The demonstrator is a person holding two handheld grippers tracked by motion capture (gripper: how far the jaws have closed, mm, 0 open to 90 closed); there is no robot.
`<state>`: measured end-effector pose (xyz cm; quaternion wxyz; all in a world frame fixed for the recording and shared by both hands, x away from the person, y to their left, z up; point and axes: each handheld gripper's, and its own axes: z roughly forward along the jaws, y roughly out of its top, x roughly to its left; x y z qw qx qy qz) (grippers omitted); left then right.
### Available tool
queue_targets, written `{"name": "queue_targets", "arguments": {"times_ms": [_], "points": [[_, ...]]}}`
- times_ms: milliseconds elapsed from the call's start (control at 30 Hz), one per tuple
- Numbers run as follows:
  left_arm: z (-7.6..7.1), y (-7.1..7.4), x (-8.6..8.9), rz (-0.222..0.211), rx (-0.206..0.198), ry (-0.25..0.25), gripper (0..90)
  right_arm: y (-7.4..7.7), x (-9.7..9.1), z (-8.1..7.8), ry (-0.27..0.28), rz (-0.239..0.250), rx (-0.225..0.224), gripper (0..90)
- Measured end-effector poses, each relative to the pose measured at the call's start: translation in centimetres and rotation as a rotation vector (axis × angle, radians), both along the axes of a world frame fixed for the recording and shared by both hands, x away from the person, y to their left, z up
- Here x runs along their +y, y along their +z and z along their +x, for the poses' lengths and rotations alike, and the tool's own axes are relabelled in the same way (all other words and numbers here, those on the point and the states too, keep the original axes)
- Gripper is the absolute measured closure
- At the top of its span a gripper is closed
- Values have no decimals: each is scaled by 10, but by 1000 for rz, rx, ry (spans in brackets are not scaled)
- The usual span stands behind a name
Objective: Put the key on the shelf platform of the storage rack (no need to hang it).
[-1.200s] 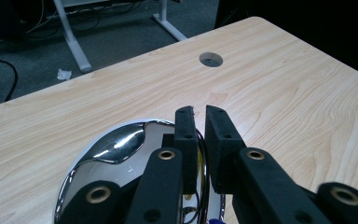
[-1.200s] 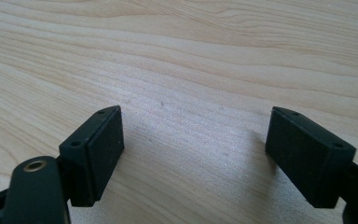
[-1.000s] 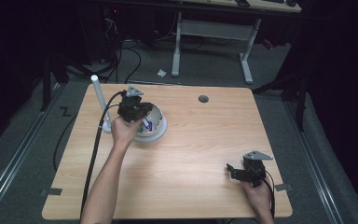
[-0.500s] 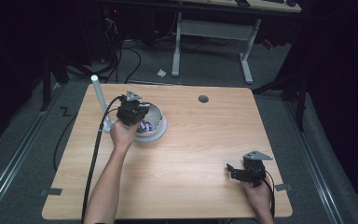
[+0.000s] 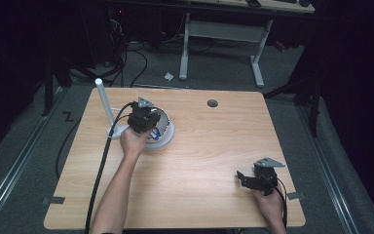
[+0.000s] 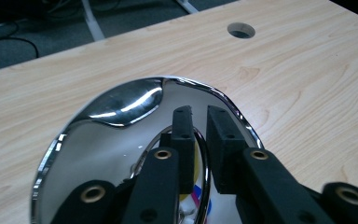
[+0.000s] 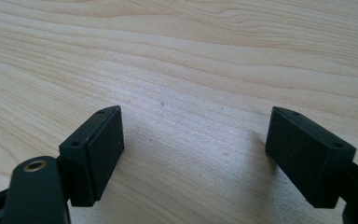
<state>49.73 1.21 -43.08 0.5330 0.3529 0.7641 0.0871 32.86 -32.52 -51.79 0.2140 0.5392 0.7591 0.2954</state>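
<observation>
I have the shiny metal bowl (image 6: 121,126) in my left gripper's (image 6: 199,126) jaws: its thin rim runs up between the two pads, which stand almost together with only a narrow gap. The left jaws have just been opening a little, with the rim between them, and I cannot tell whether the pads press on it. In the left gripper view the bowl's polished inside mirrors the jaws, and something white with yellow and pink marks shows low in it. From the high view the bowl (image 5: 164,127) sits on a white round base (image 5: 168,141) in the far left part of the counter (image 5: 204,146), well in from the left edge, with my left gripper (image 5: 145,117) hanging over its near-left rim. Just to the left of it a white post (image 5: 104,102) stands upright on a small foot. A round cable hole (image 5: 212,103) lies near the far edge. My right gripper (image 5: 246,179) rests close to the near right corner, well apart from the bowl, its jaws (image 7: 193,154) spread wide over bare wood, nothing between them.
</observation>
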Motion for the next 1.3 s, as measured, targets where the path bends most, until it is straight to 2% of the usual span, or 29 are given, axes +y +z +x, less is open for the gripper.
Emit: {"name": "queue_targets", "arguments": {"times_ms": [200, 300, 333, 533, 667, 733, 800, 933, 1133, 1300], "points": [[-2, -2, -2, 22, 9, -10, 790, 0, 0, 0, 0, 0, 0, 193], [-5, 0, -2, 20, 18, -8, 736, 0, 0, 0, 2, 0, 0, 193], [-6, 0, -1, 32, 9, -20, 721, 0, 0, 0, 2, 0, 0, 193], [-13, 10, 1, 22, -2, -27, 630, 0, 0, 0, 2, 0, 0, 193], [-20, 15, 4, -9, -12, -31, 607, 0, 0, 0, 2, 0, 0, 193], [-22, 17, 8, -25, -3, -18, 589, 0, 0, 0, 2, 0, -2, 193], [-23, 18, 13, -28, -3, -12, 575, 0, 0, 0, 2, 0, -2, 193], [-30, 23, 25, -63, -7, -1, 547, 0, 0, 0, 3, 1, 0, 192], [-44, 32, 36, -73, -16, 5, 526, 0, 0, 0, 3, 0, 1, 193], [-53, 37, 46, -100, -16, 18, 509, 0, 0, 0, 2, -1, -1, 193]]}}
